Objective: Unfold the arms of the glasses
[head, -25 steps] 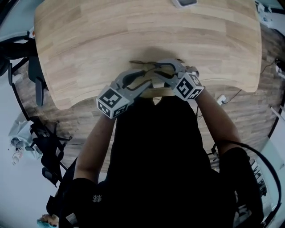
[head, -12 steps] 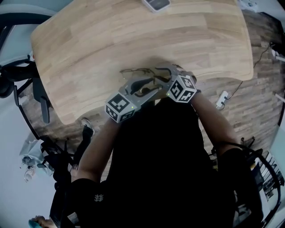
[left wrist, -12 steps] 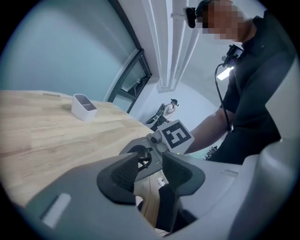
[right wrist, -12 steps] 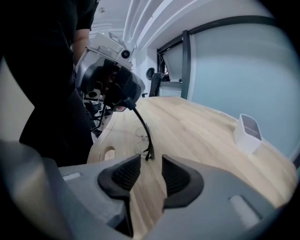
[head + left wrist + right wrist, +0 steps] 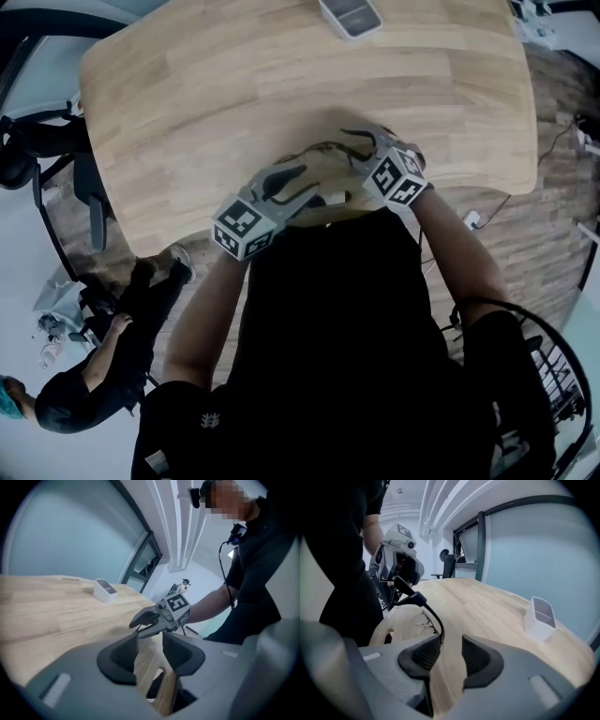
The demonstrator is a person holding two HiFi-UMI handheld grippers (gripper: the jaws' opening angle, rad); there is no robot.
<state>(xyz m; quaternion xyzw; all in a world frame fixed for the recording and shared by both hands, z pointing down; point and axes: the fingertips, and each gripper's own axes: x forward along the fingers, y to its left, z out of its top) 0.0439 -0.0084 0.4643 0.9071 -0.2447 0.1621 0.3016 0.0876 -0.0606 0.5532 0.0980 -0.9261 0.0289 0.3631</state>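
While the person is leaning over the near edge of the bench (image 5: 234, 75), both tools are working close together on the glasses (image 5: 359, 139), which are sitting between them just above the wood at that edge. Compared with a moment ago, the right gripper (image 5: 451, 646) is swinging a little outward from the left gripper (image 5: 149, 644). A dark curved arm tip is now standing clear of the frame, where earlier the glasses were lying flatter and more closed. I am taking that to mean one arm is coming partway open, so the unfolding is under way but not finished. The right fingers (image 5: 476, 658) are standing narrowly apart, with that curved arm (image 5: 426, 609) running down against the inner face of one pad. The left fingers (image 5: 124, 656) are likewise keeping a narrow gap, with a thin wire of the frame (image 5: 137, 637) lying along one pad. It looks like touching rather than clamping, though the wire is too fine for me to be sure. A second person (image 5: 84, 384) is now coming into sight on the floor off to the left. At the far edge of the bench a small white tray (image 5: 349, 14) is sitting well apart from the work, with nothing showing inside it.
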